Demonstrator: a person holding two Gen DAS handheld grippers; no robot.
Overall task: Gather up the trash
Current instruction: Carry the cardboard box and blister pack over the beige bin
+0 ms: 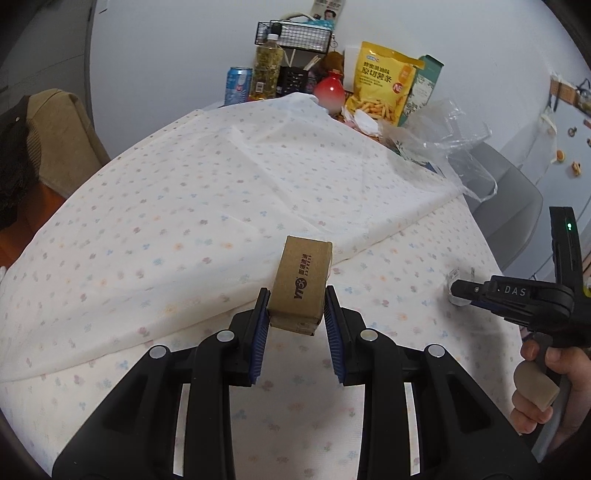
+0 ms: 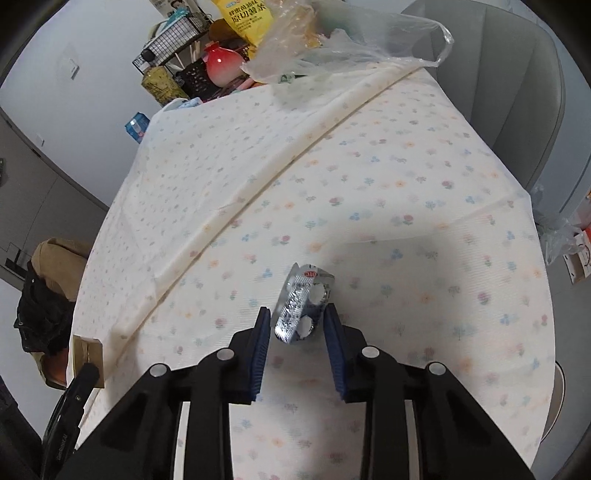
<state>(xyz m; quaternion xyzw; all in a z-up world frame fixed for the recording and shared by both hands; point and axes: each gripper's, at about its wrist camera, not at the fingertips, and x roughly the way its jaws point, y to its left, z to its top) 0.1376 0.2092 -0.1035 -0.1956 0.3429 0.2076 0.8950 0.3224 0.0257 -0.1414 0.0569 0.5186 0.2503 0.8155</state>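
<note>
Floral tablecloth (image 2: 424, 206) lies under both grips: the cardboard box (image 1: 301, 284) is pinched by the left gripper (image 1: 297, 310), while the blister pack (image 2: 303, 304), barely pinched edgewise by the right gripper (image 2: 297, 325), could be dropped before the plastic bag (image 2: 351, 40) at twelve o'clock is reached.

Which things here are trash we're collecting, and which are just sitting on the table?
Job items:
- cardboard box, clamped in the left gripper
- blister pack, between the jaws of the right gripper
- clear plastic bag, probably for the trash

Lying about:
- yellow snack bag
- drink can
- bottle
- wire basket
- red vase
</note>
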